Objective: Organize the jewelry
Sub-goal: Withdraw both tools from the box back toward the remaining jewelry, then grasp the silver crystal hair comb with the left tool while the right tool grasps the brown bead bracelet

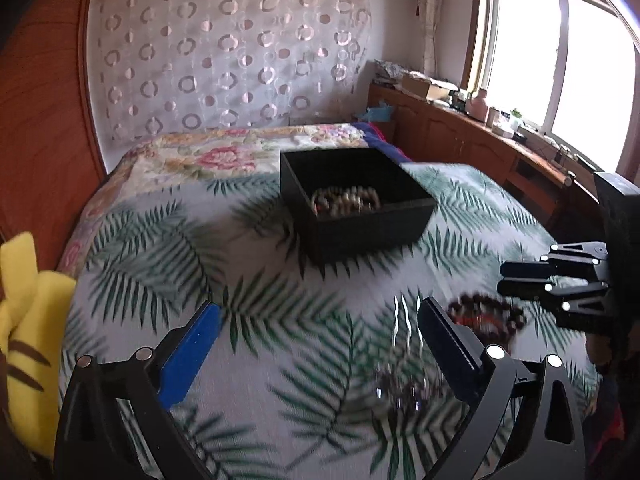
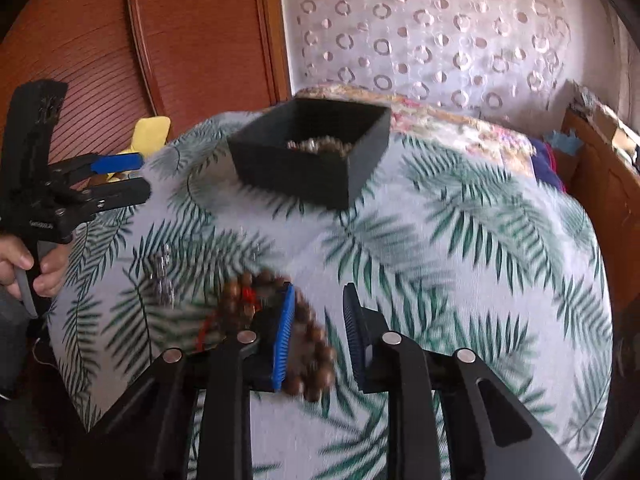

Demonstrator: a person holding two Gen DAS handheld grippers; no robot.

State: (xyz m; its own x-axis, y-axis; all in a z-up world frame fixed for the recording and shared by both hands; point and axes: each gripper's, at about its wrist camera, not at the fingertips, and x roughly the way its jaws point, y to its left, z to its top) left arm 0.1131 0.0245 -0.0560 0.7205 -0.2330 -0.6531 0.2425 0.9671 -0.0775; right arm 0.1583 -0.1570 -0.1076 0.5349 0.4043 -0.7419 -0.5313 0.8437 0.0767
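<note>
On the leafy bedspread [image 2: 460, 240], near the black box [image 2: 308, 152], lies a floppy, light wooden bead bracelet [image 2: 312, 344] under the half-open, empty right gripper [image 2: 320, 332], best pinched across its beads, while the left gripper [image 1: 320, 344] gapes wide, empty.

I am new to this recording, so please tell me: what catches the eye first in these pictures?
A black open box with beaded bracelets inside sits mid-bed on the palm-leaf bedspread. Nearer, a brown wooden bead bracelet lies beside the right gripper, whose jaws stand apart around nothing. The left gripper hangs wide open by a blurred clear-bead bracelet.
</note>
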